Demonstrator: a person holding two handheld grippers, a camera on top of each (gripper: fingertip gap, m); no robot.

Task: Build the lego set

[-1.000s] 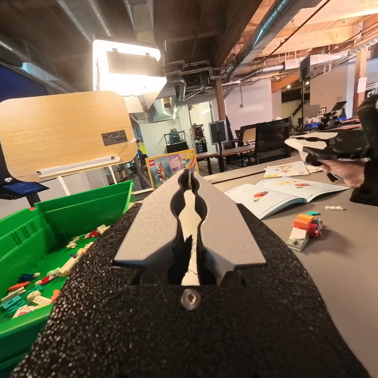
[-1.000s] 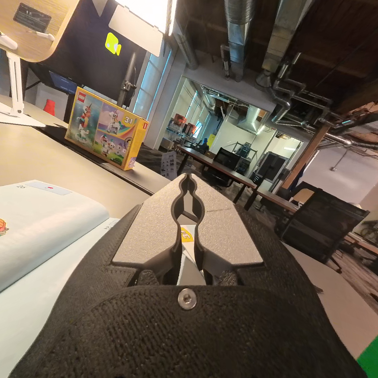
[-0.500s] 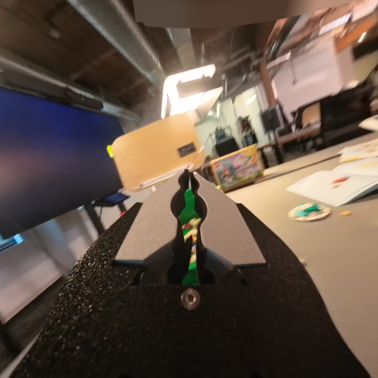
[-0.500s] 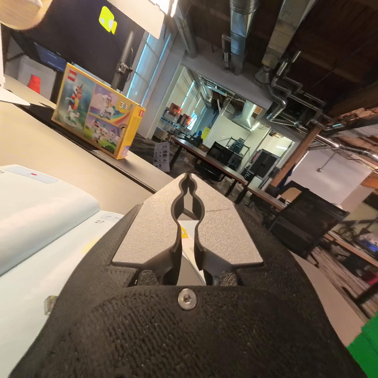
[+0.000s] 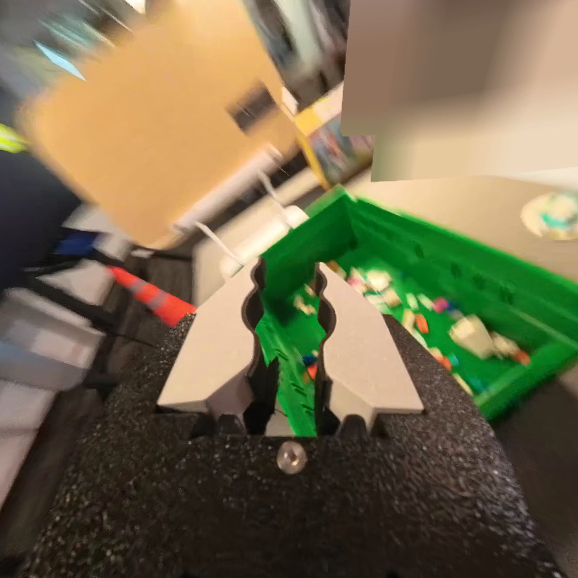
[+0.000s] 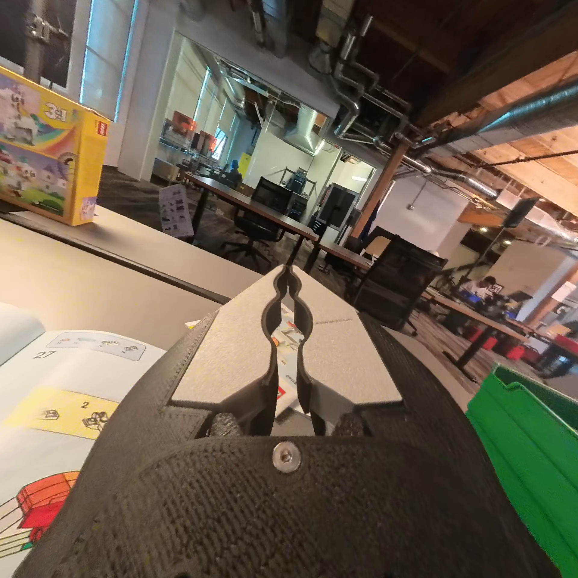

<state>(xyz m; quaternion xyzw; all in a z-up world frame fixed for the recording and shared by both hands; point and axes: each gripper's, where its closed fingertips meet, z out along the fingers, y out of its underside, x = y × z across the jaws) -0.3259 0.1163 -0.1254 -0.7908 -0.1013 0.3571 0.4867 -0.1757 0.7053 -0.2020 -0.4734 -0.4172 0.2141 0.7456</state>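
Note:
In the blurred left wrist view my left gripper [image 5: 289,269] is open and empty, tilted over the near left corner of a green bin [image 5: 438,237] that holds several loose lego pieces [image 5: 466,334]. In the right wrist view my right gripper [image 6: 286,270] is shut with nothing between the jaws, held above an open instruction booklet [image 6: 72,369] on the grey table [image 6: 78,281]. A second booklet [image 6: 286,384] shows through the gap between its fingers. The green bin's corner [image 6: 525,438] is at the right of that view.
The yellow lego box [image 6: 47,162] stands at the table's far left edge. A wooden board on a white stand [image 5: 140,125] rises behind the bin. A round pale plate with pieces [image 5: 553,215] lies on the table beyond the bin. An orange cone [image 5: 150,297] stands on the floor. Left tips to right tips: about 60 cm.
My left gripper has swung left and tipped down over the green bin, and its jaws have opened. My right gripper has turned a little right and stayed shut.

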